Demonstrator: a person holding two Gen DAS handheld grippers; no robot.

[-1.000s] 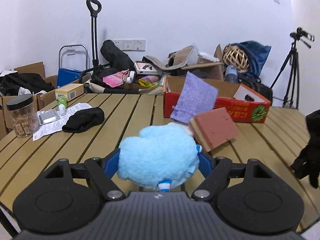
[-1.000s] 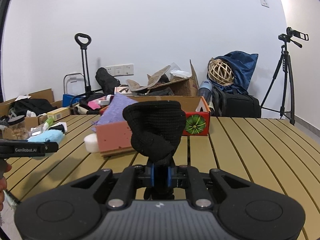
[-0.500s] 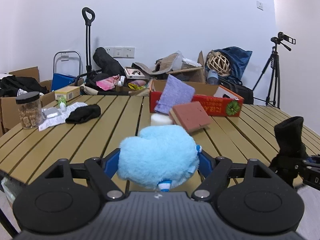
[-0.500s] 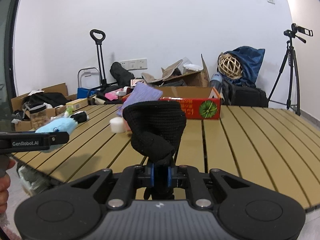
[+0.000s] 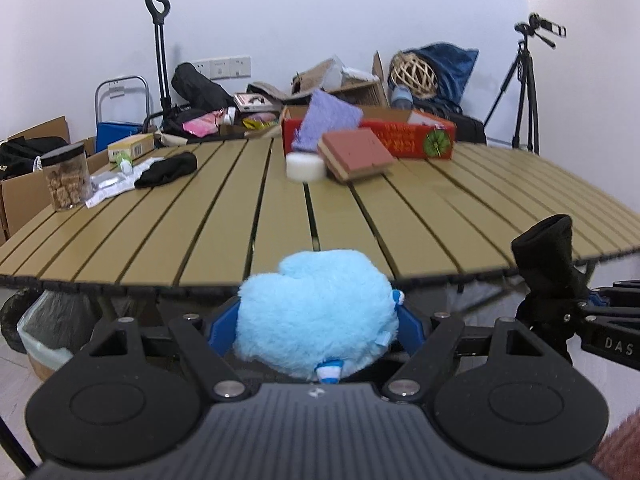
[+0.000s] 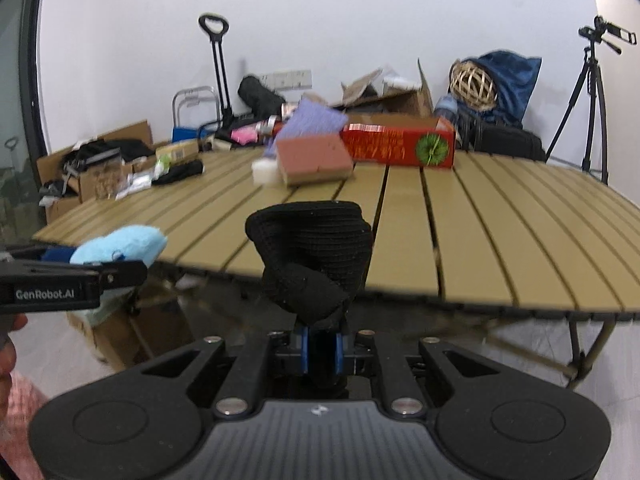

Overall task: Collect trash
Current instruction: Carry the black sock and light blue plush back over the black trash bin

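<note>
— Left wrist view first: what is the left gripper [image 5: 318, 320] doing?

— Clamped on a fluffy light-blue plush [image 5: 316, 312], held off the near edge of the slatted table [image 5: 240, 220]. Down at the left, under the table, sits a bin with a pale liner [image 5: 44, 332].

— And the right gripper [image 6: 320, 350]?

— Its blue pads are pinched tight on a black knit glove [image 6: 310, 256], which stands up above them, also in front of the table edge. Both loads are in the air, side by side but apart.

— What lies farther out on the table?

— A white roll [image 5: 305, 167] touching a reddish sponge block [image 5: 356, 154], a purple cloth [image 5: 328, 118] leaning out of a red box [image 5: 420, 140], another black glove [image 5: 168, 170] and a jar [image 5: 67, 178] at the left.
</note>
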